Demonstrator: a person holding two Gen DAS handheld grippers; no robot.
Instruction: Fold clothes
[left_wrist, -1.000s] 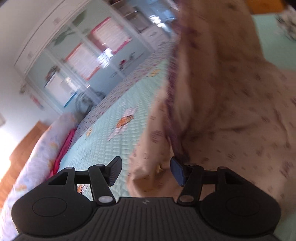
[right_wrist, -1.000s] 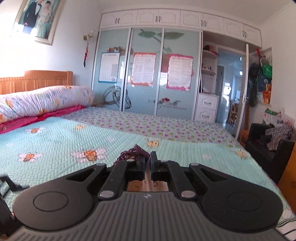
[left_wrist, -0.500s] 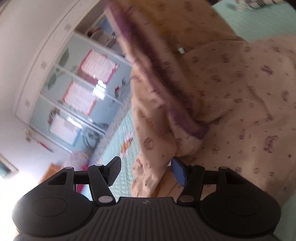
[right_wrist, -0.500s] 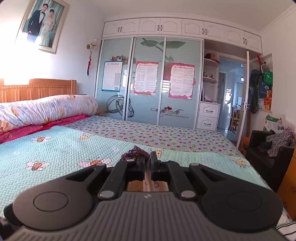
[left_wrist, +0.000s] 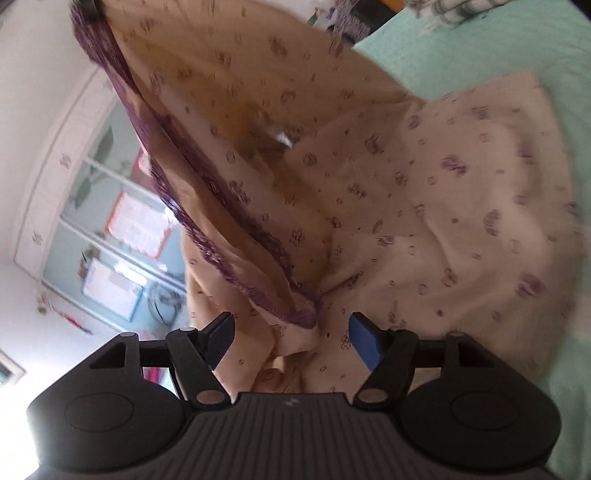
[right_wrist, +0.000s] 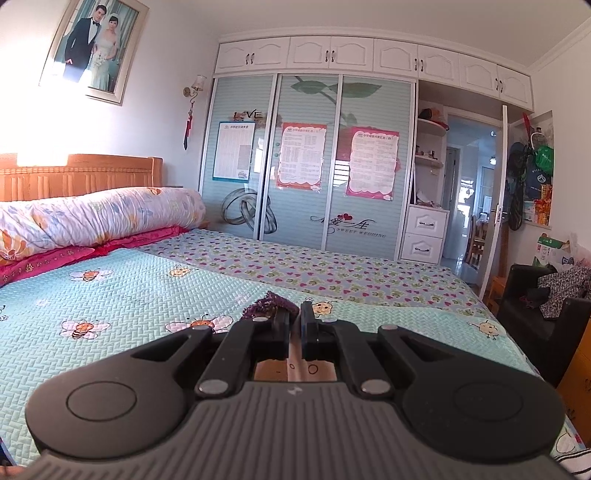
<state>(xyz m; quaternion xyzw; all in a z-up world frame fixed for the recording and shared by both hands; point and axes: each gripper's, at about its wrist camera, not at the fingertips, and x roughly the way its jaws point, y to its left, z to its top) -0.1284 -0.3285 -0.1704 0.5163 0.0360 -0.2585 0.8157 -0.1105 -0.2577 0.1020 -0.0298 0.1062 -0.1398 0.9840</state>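
Two claws: right claw pinches the beige purple-trimmed cotton garment; its purple hem lies between the left claw's just-widened jaws, untouched.

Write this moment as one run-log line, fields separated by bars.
step: fold clothes | left tool: open, has been opening, beige purple-trimmed printed garment between its pads, unpinched | right tool: shut on garment's purple trim, lifted above bed

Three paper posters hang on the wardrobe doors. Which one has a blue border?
The leftmost poster, on the left sliding door nearest the headboard. The other two posters have red borders.
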